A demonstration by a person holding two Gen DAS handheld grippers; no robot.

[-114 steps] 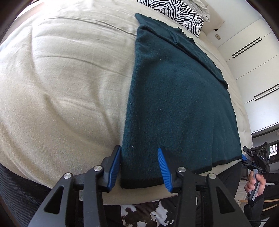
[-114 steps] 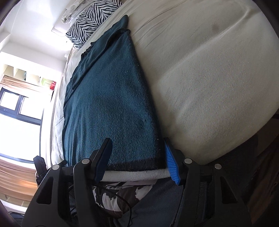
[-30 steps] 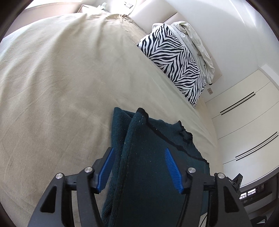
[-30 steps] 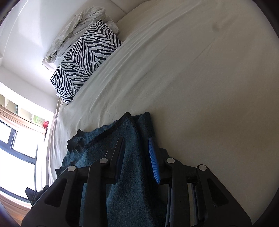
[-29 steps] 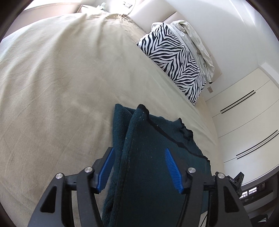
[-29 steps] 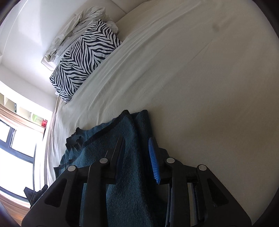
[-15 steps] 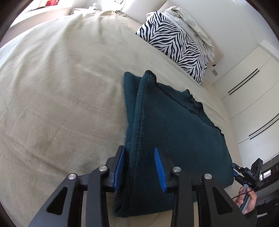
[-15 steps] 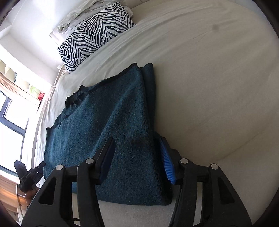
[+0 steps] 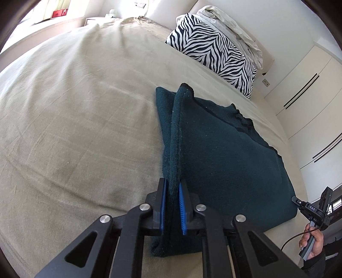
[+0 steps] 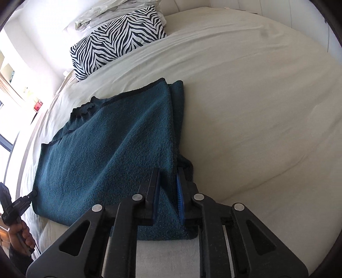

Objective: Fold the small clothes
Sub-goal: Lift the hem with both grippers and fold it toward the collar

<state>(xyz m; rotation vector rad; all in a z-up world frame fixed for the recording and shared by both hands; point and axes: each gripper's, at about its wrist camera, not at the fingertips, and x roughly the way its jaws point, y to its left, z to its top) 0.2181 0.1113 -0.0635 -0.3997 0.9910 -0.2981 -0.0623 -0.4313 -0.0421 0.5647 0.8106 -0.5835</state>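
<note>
Big bed [image 9: 74, 111] with a beige sheet, a bit wrinkled. Zebra pillow [image 9: 211, 45] sits at the head edge, with crumpled pale bedding [image 9: 230, 20] piled behind it against the headboard. White wardrobe doors [image 9: 310, 89] with dark strip handles on one side, bright window [image 10: 8, 89] on the other.

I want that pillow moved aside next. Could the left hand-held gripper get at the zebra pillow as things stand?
Probably not yet: the left hand-held gripper is shut on the teal sweater. The bed between it and the zebra pillow is bare, so it could once it lets go.
</note>
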